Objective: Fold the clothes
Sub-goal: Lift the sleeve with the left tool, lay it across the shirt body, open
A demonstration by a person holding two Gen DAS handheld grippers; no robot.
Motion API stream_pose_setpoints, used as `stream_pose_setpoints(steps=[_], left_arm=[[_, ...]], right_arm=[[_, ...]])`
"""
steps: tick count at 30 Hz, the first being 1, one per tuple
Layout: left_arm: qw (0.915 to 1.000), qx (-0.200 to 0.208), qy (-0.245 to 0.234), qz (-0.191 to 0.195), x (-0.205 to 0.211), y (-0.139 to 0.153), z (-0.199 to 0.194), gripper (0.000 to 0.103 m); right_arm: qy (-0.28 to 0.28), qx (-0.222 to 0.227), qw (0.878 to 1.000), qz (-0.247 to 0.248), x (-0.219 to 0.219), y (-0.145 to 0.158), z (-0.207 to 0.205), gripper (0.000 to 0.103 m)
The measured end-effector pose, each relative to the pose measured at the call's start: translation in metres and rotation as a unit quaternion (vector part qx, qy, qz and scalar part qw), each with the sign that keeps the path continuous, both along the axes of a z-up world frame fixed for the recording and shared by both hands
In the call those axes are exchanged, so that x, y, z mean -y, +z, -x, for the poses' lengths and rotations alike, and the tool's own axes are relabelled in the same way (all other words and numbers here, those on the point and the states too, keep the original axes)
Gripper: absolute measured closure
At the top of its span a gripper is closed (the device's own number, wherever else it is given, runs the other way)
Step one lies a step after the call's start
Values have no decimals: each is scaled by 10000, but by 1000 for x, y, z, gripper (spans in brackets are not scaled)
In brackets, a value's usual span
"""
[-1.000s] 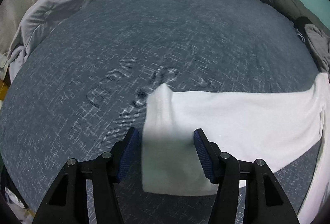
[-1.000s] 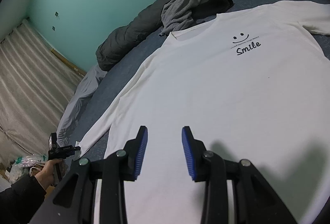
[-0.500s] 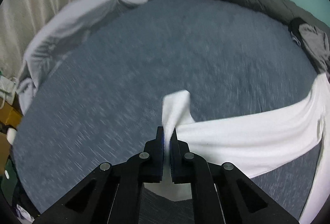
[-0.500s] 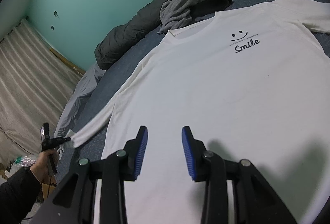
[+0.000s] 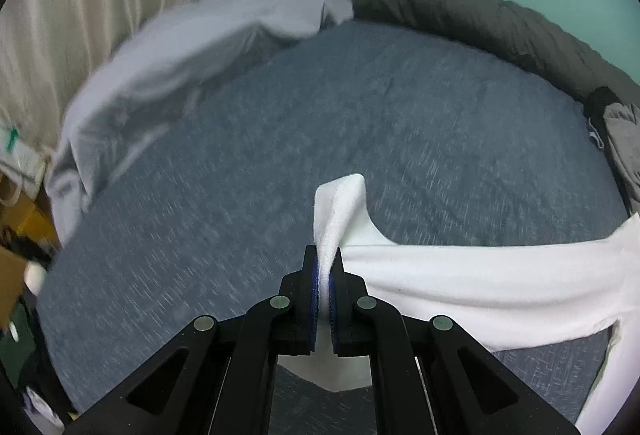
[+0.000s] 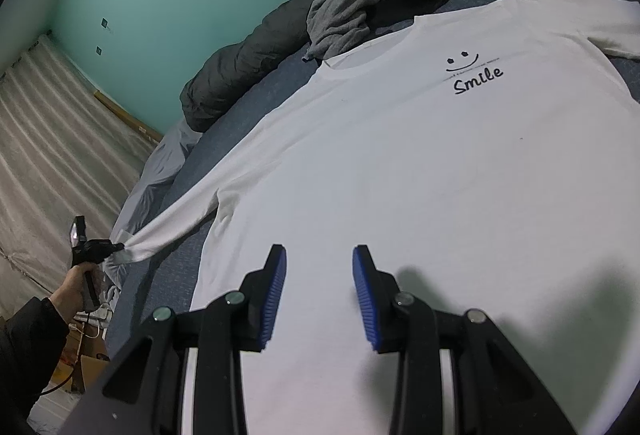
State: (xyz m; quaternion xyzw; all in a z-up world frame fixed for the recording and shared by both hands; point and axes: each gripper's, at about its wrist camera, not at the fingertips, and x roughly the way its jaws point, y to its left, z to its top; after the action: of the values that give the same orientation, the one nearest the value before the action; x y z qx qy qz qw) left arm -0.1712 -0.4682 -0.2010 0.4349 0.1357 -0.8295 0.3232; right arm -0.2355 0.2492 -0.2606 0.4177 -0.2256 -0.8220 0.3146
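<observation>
A white long-sleeved shirt [image 6: 400, 171] with a black "Smile" print lies face up on a blue-grey bed [image 5: 280, 139]. My left gripper [image 5: 325, 267] is shut on the cuff of its sleeve [image 5: 460, 275], which hangs lifted off the bed and stretches away to the right. In the right wrist view the same left gripper [image 6: 116, 247], held by a person's hand, pinches the sleeve end [image 6: 160, 231] at the bed's left edge. My right gripper [image 6: 319, 275] stands open just above the shirt's lower body, nothing between its fingers.
A rolled dark grey duvet [image 5: 480, 23] runs along the teal wall. A crumpled grey garment [image 6: 352, 3] lies beside the shirt's collar. A pale lilac sheet [image 5: 180, 51] bunches at the bed's left side, with curtains [image 6: 48, 155] and cardboard boxes [image 5: 12, 259] beyond.
My left gripper went from open around the sleeve cuff to shut on it, then rose and pulled the sleeve up off the bed. The right gripper stayed still.
</observation>
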Motion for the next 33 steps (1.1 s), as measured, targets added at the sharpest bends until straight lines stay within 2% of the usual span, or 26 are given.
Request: stream_pose_setpoints(steps=[6,9,16,20,23,26,31,33], left_arm=[[9977,57,276,-612,15,-40,-14,96],[9967,-27,376,-722,22,-44,-22,95],[9977,-100,526,-419,30,-26,-38,90],[9978,-173,501,-392,42,-25,-39,90],[9982,-141,380,-435,40,-26,-32,87],[9987,-59,233,-458,36,-28,-23,78],[9991,152,-1,-391,32,-37,1,77],[9989,271,-126,-369,29,-44,11,72]], right_arm=[[17,16,10000,-14,0,-1,1,69],[32,18,10000,-33,2,-2,0,69],[76,4,10000,-49,5,-2,-2,69],[85,-40,9999,-52,6,-1,-3,69],[103,-46,9999,-62,7,-1,-3,69],[116,-51,9999,-85,8,-2,-3,69],[122,-46,9998,-120,9,-3,-2,69],[134,-38,9998,-125,9,-3,-2,69]])
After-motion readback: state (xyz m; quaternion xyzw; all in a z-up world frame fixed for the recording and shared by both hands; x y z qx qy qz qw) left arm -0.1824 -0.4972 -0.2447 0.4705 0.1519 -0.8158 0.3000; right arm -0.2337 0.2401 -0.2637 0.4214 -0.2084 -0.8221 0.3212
